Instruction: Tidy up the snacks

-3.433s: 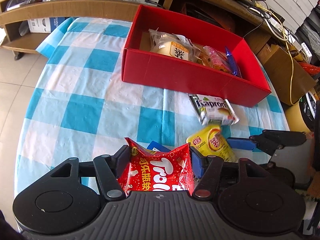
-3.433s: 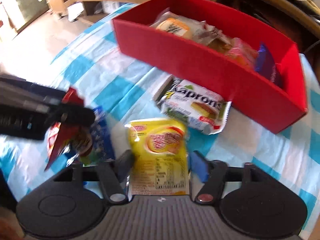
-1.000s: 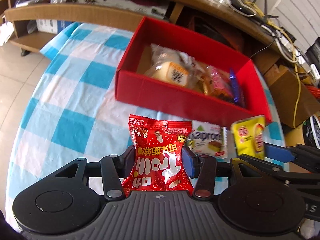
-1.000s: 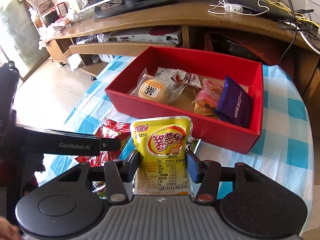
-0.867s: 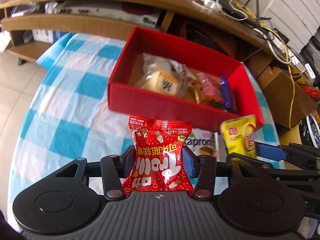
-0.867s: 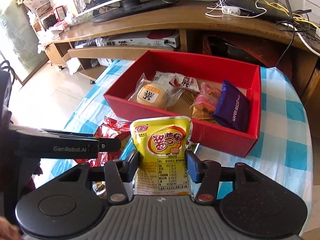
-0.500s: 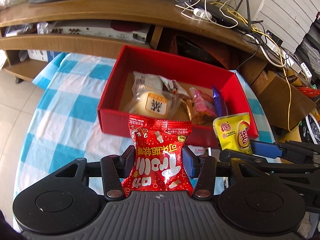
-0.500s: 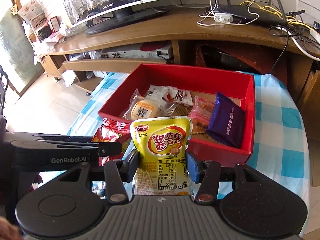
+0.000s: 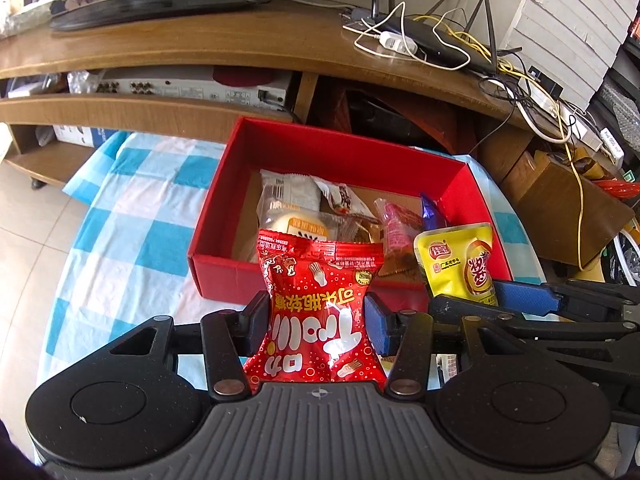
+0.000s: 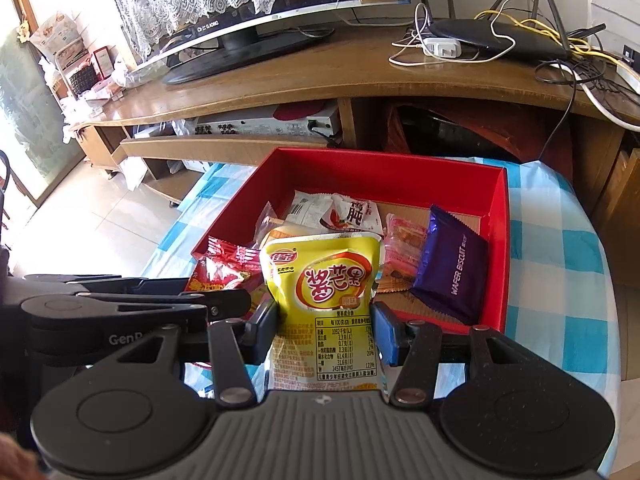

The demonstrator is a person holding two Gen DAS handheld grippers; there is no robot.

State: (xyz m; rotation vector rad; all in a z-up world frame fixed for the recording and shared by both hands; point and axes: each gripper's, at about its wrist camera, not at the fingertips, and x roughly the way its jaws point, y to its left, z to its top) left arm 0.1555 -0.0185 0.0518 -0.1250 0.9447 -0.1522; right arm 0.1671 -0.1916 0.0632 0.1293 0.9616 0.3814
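My left gripper point(image 9: 318, 316) is shut on a red snack bag point(image 9: 320, 312) and holds it up over the near wall of the red box point(image 9: 208, 216). My right gripper point(image 10: 324, 330) is shut on a yellow snack pouch point(image 10: 320, 284), held beside it over the box's near wall point(image 10: 496, 240). The yellow pouch also shows in the left wrist view point(image 9: 460, 268), and the red bag in the right wrist view point(image 10: 224, 268). Inside the box lie a bun packet point(image 9: 292, 208), a white-red packet point(image 10: 352, 212), a pink packet point(image 10: 404, 240) and a purple wafer packet point(image 10: 452, 268).
The box stands on a blue-and-white checked tablecloth point(image 9: 132, 232). Behind it is a wooden TV bench point(image 10: 280, 76) with a monitor, a router and tangled cables point(image 9: 432, 44). A wooden cabinet point(image 9: 568, 208) stands to the right.
Both grippers have risen and moved forward toward the box with their packets; the box now sits directly below and ahead. The Kapron packet on the cloth has dropped out of sight.
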